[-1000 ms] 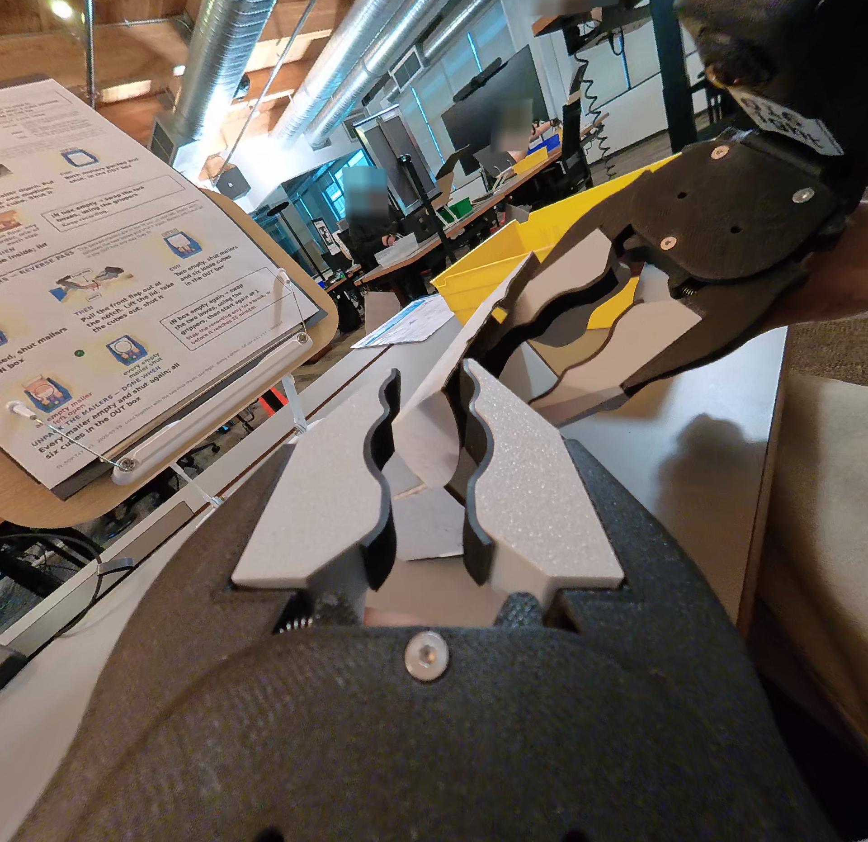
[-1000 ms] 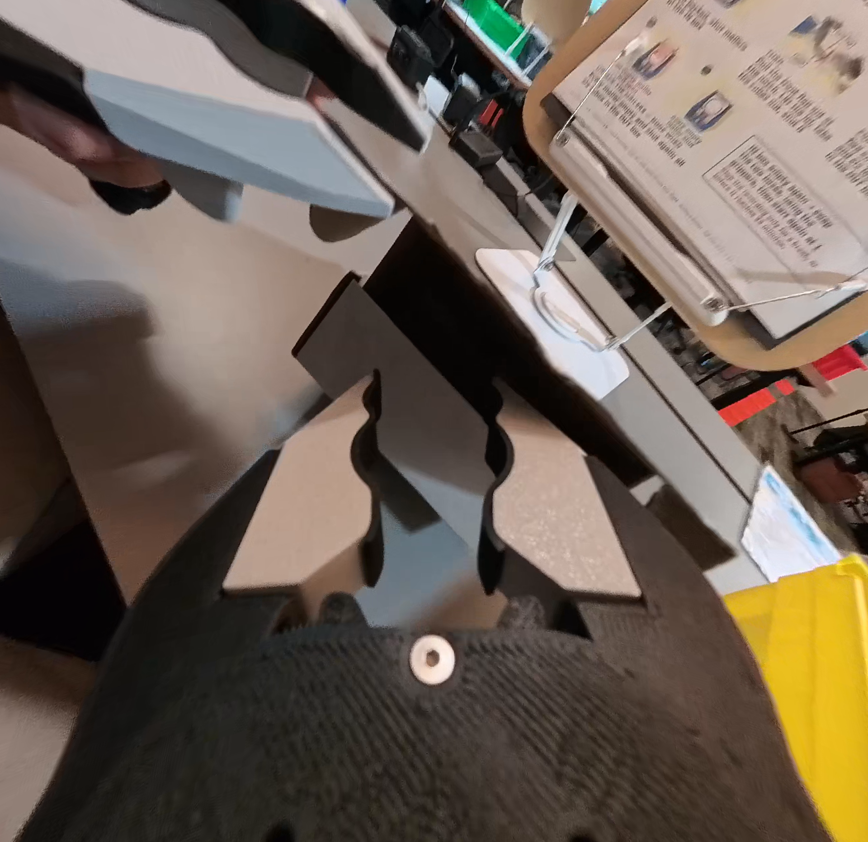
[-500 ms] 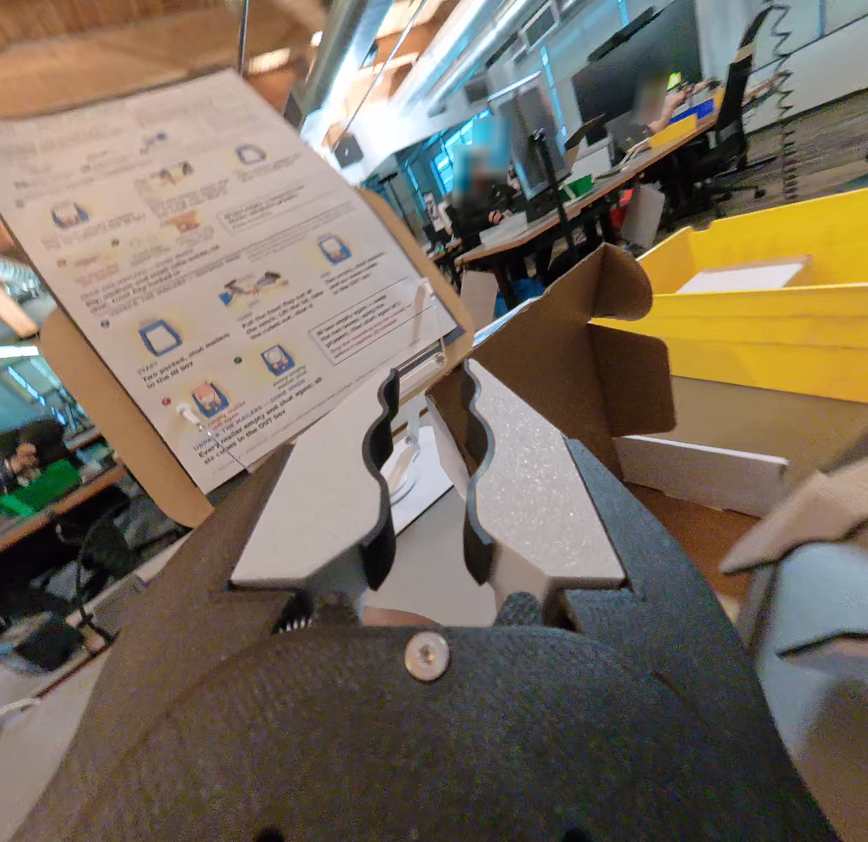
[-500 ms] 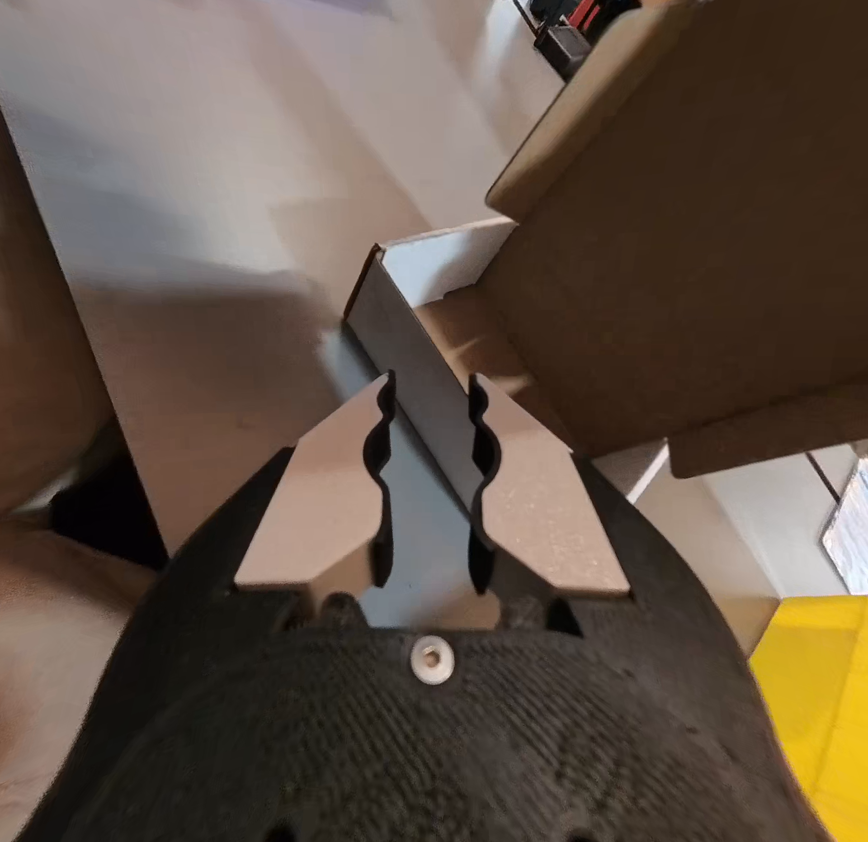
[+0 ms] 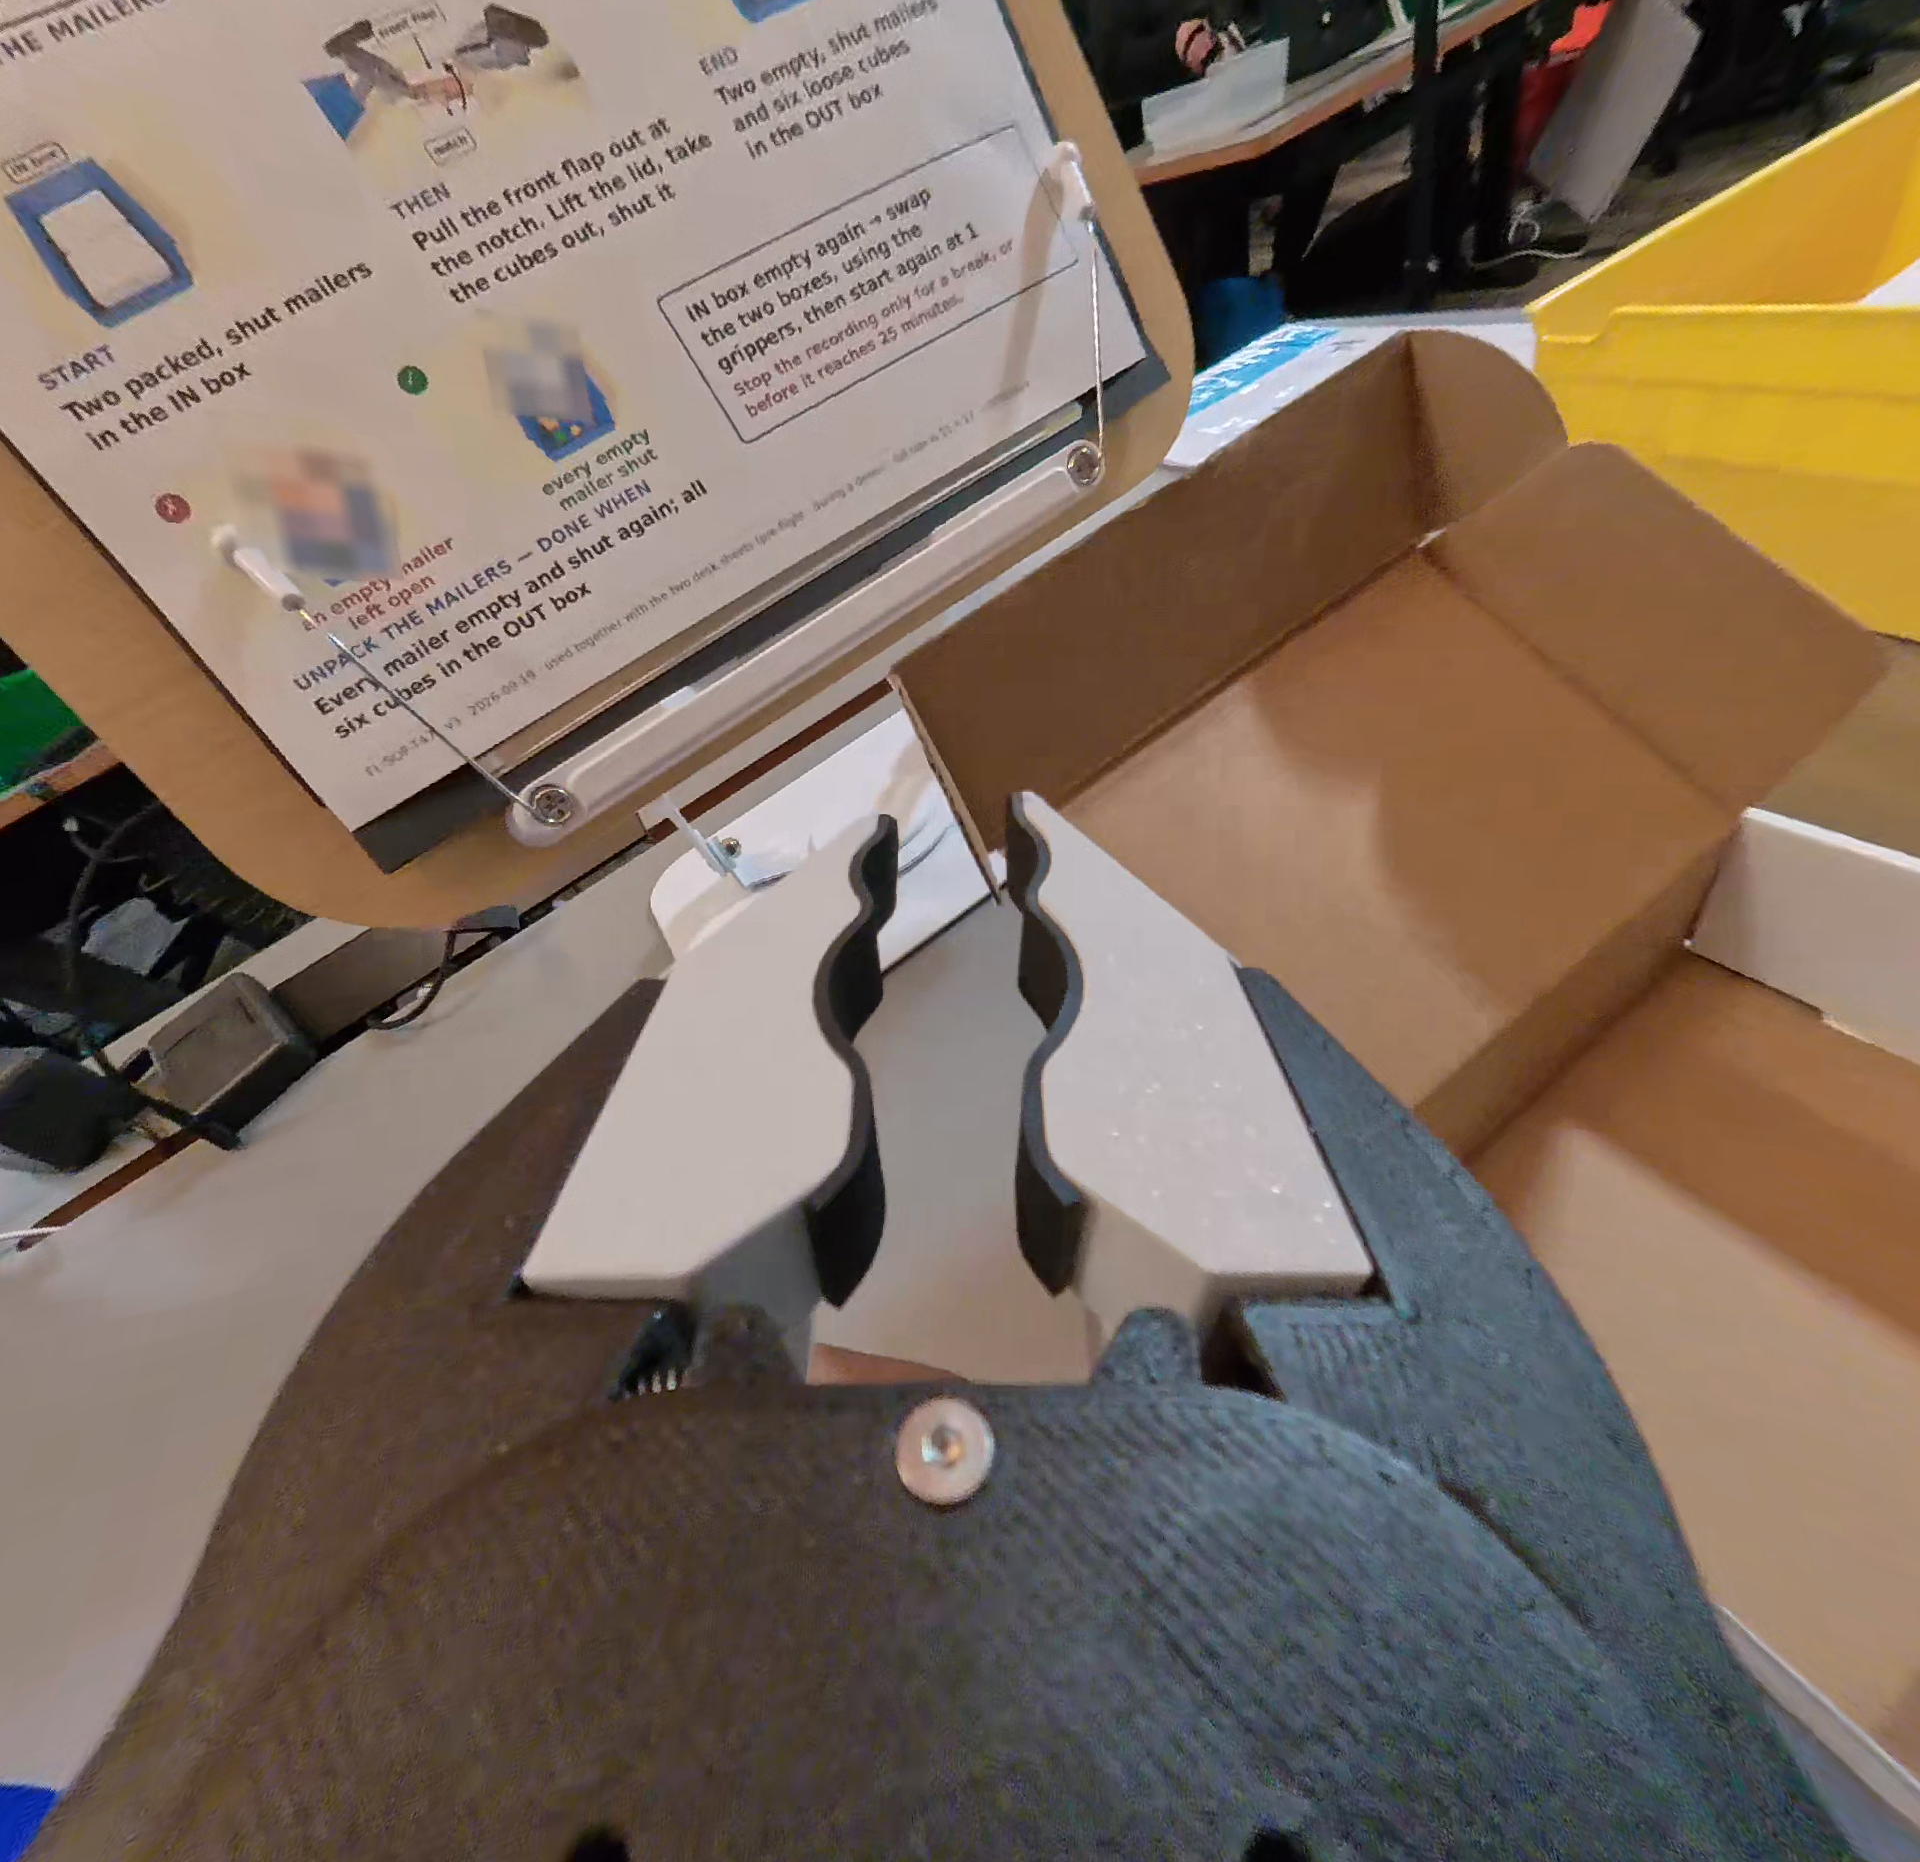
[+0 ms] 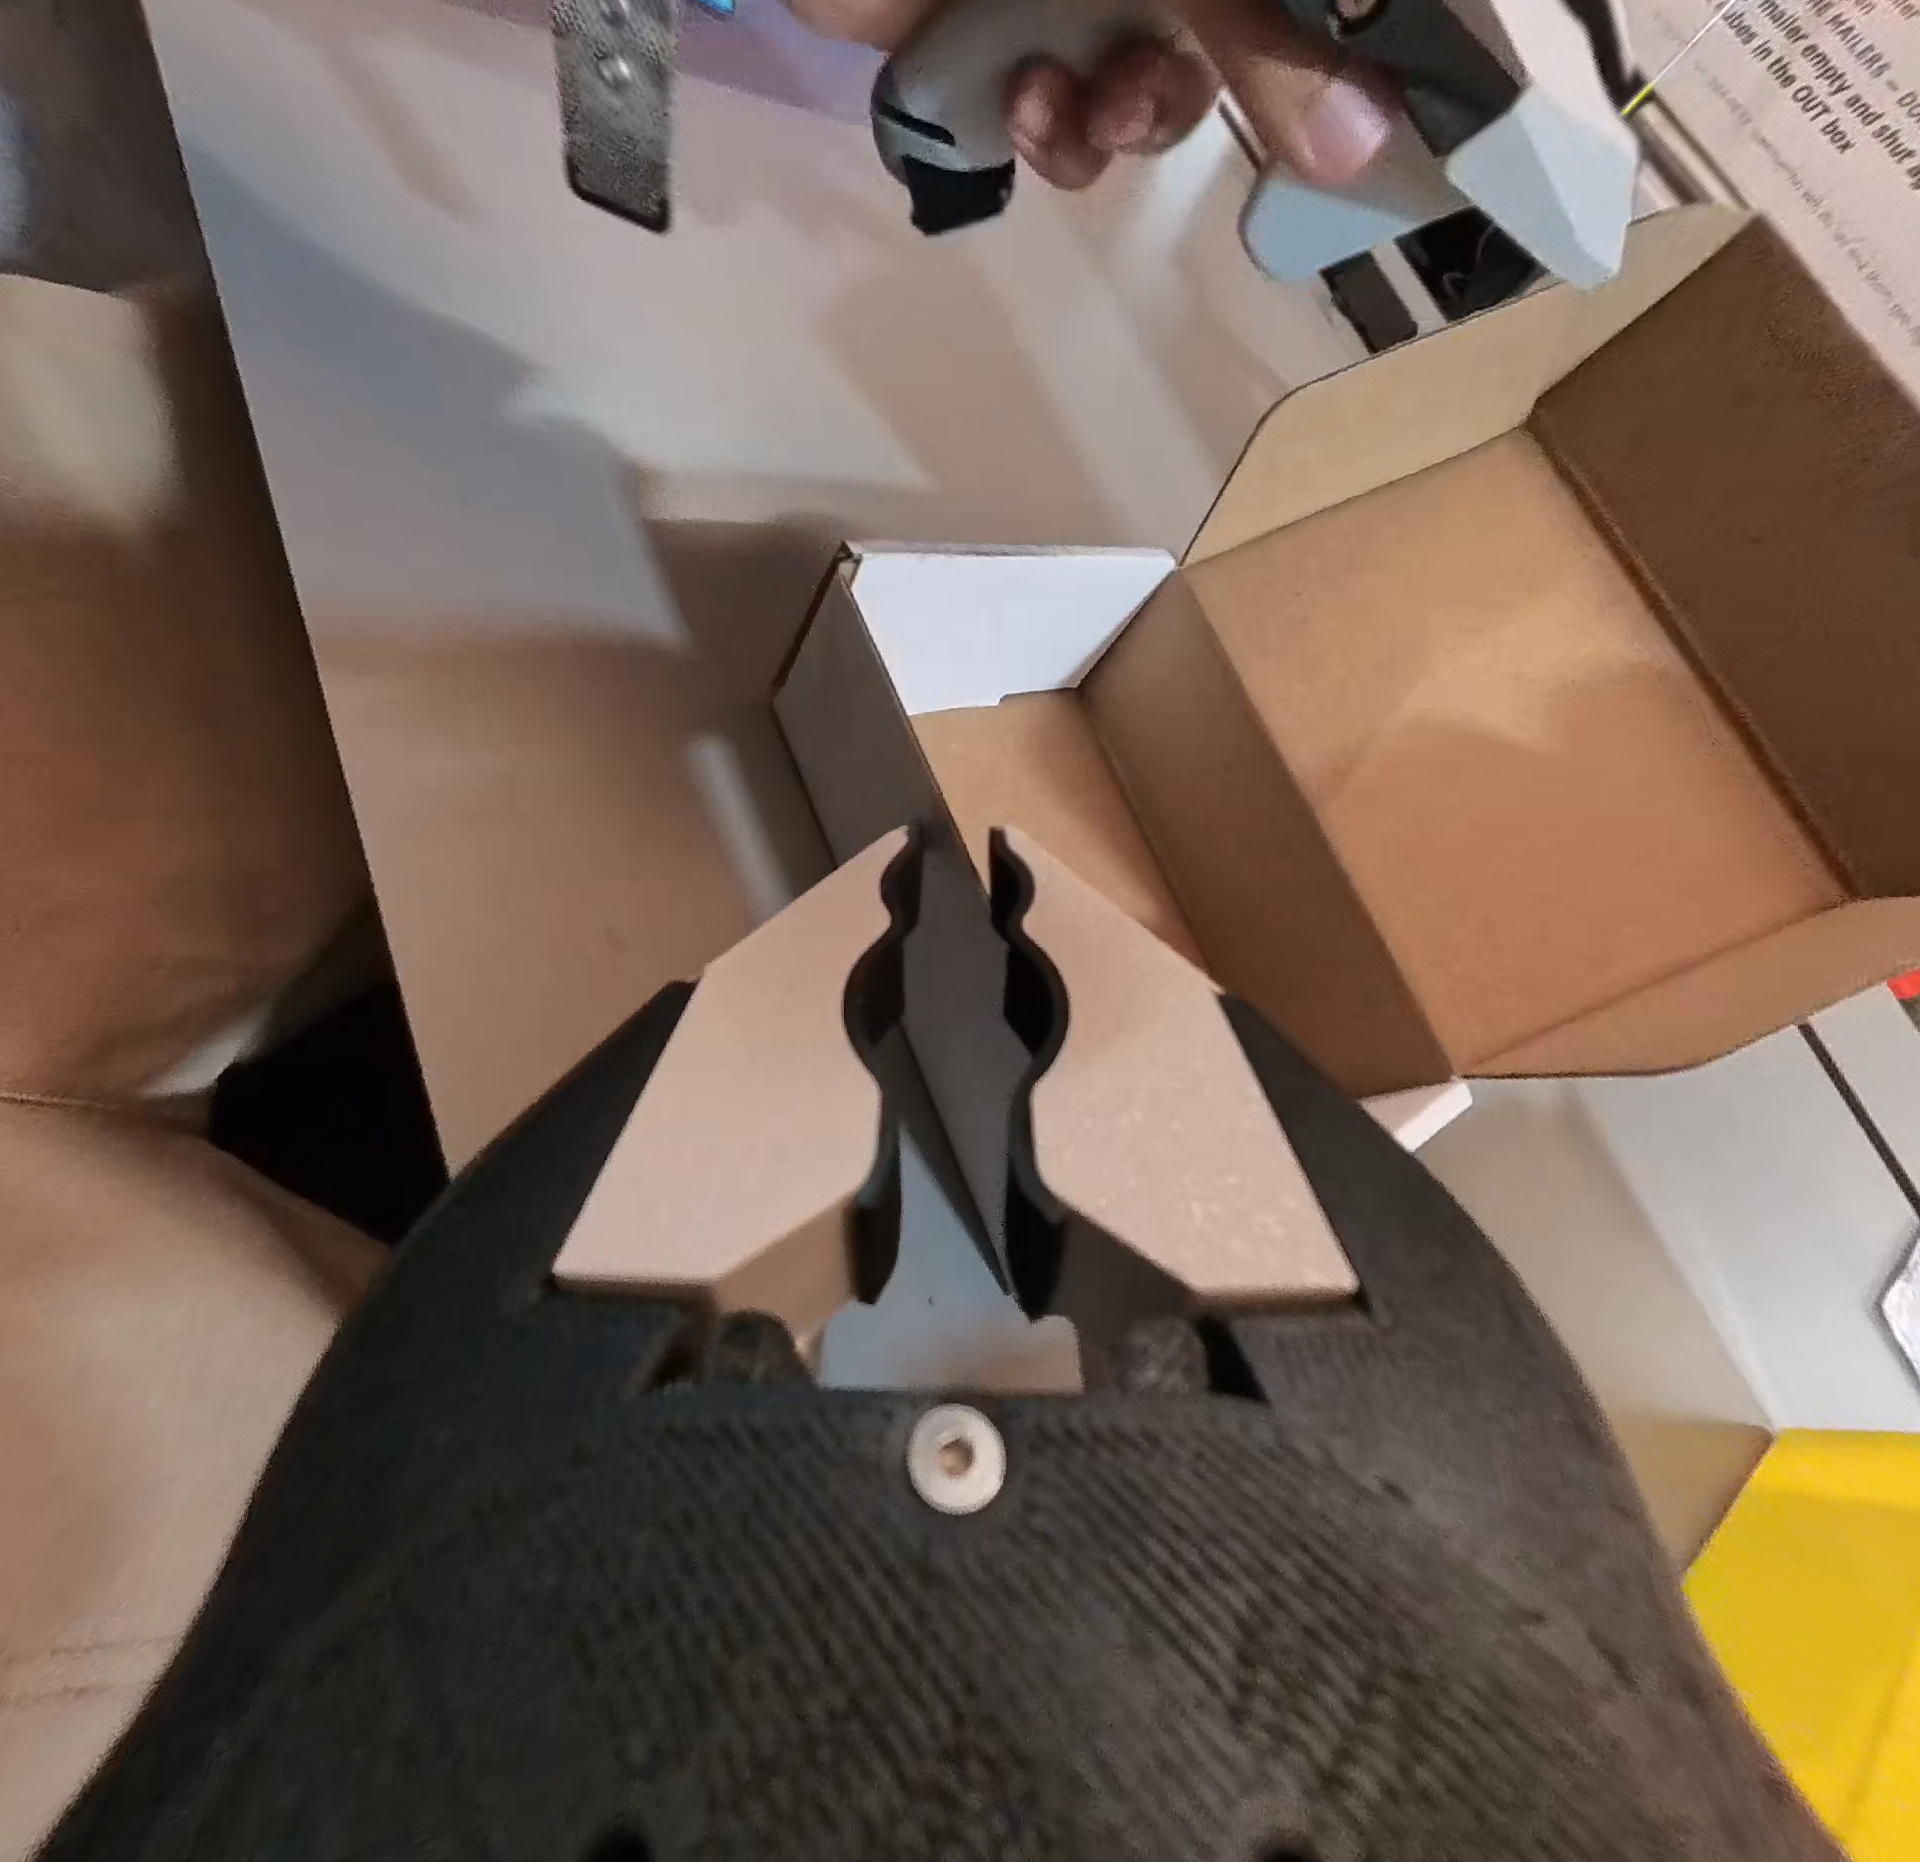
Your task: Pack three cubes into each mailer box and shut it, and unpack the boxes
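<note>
An open mailer box (image 6: 1023, 773), white outside and brown inside, lies on the pale table with no cubes showing in it. Its lid (image 5: 1455, 825) stands up and leans back, side flaps spread. My right gripper (image 6: 954, 846) straddles the box's front wall (image 6: 883, 732) and is shut on it. My left gripper (image 5: 951, 846) is open; the edge of the lid's left side flap (image 5: 1143, 617) sits just at its right fingertip, not clamped. In the right wrist view the left gripper (image 6: 1507, 150) shows in a hand above the lid's far corner.
An instruction sheet on a wooden board (image 5: 520, 306) stands on a white base (image 5: 727, 908) just behind the box. A yellow bin (image 5: 1714, 378) is to the right, also in the right wrist view (image 6: 1849, 1656). The table's near edge (image 6: 343, 773) borders a person's lap. About 20 cm separates my left fingertips from my right.
My right gripper's jaws have narrowed onto the box's front wall. The lid has swung up and back. My left gripper has moved along to the lid's left flap edge.
</note>
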A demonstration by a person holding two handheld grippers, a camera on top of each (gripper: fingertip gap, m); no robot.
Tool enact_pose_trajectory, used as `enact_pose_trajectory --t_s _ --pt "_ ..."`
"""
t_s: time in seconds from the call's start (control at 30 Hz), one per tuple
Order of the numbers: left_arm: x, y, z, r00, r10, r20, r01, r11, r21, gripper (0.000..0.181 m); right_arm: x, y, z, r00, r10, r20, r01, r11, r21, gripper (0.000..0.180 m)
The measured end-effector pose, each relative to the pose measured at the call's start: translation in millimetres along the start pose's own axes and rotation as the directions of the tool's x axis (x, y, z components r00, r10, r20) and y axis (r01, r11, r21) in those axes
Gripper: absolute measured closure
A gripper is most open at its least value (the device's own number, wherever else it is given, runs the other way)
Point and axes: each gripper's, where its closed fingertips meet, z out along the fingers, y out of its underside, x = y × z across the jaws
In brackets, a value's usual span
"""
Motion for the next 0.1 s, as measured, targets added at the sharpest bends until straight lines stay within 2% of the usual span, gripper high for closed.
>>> enact_pose_trajectory --t_s 0.03,0.1 --pt "0.0 -0.5 -4.5 1.000 0.010 -0.001 -0.010 1.000 0.000 0.160 0.1 -0.1 0.4 1.000 -0.004 -0.004 0.004 1.000 -0.002 0.166" --pt "1.7 -2.6 -14.3 0.999 0.032 -0.011 -0.032 0.999 0.006 0.156 0.3 -1.2 1.0 1.000 -0.009 -0.011 0.009 1.000 -0.002 0.161"
